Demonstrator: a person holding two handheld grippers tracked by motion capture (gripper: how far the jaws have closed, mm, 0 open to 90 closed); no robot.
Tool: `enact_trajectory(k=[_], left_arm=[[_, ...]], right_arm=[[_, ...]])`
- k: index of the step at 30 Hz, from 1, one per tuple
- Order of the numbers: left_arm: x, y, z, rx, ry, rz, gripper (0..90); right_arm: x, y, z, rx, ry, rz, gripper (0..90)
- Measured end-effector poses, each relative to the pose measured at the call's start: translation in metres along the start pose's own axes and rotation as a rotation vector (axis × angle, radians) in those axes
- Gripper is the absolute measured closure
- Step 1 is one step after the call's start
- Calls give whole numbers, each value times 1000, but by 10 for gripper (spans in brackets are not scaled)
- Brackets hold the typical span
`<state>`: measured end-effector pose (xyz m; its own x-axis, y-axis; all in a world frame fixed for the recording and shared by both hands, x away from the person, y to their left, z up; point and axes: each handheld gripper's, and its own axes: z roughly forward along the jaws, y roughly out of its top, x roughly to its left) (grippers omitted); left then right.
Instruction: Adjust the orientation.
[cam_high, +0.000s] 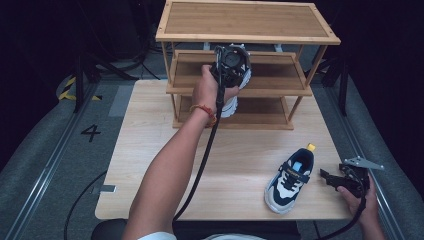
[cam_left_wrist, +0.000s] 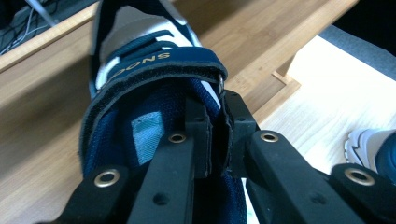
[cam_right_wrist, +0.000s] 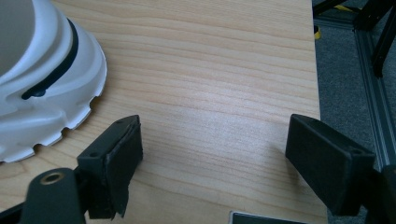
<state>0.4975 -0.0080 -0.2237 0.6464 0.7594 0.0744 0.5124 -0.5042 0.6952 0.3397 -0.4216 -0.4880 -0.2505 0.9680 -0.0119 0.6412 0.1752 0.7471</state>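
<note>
- So, leftmost first: the left gripper (cam_high: 231, 62) is up at the wooden shoe rack (cam_high: 240, 35), pinched nearly closed on the collar edge of a small navy-and-white sneaker (cam_left_wrist: 154, 79), just by the strap. One jaw sits inside the opening, the other outside.
- That held sneaker hangs at the front of the rack's middle shelf (cam_high: 280, 75), toe down toward the bottom shelf. Can't tell if it's touching a shelf yet.
- Handling guess: kid-size shoe, looks light, with a soft padded collar that squashes under the jaws, so the hold probably lets it swing a bit. The collar rim or the heel seems the sensible place to grab; the rubbery sole looks stiffer and wide for the jaws.
- Rack contents: top shelf bare, and nothing else spotted on the lower two apart from the shoe being carried.
- Further right, the second sneaker (cam_high: 291, 179) lies on the bench (cam_high: 150, 150), sole down.
- Far right, the right gripper (cam_high: 334, 178) rests near the bench edge, jaws spread wide and holding nothing, just beside that sneaker's white sole.
</note>
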Motion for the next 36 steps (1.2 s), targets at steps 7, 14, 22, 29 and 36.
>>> enact_trajectory(k=[7, 14, 22, 29, 36], left_arm=[[4, 19, -4, -38, 6, -13, 826], [7, 25, 13, -40, 33, -51, 785], [1, 25, 7, -56, 34, -20, 572], [3, 2, -21, -95, -7, 31, 351], [12, -33, -56, -213, -4, 31, 286]], right_arm=[[0, 0, 0, 3, 0, 5, 191], [0, 0, 0, 0, -1, -2, 193], [0, 0, 0, 2, 2, 0, 193], [0, 0, 0, 1, 3, 0, 193], [0, 0, 0, 1, 3, 5, 191]])
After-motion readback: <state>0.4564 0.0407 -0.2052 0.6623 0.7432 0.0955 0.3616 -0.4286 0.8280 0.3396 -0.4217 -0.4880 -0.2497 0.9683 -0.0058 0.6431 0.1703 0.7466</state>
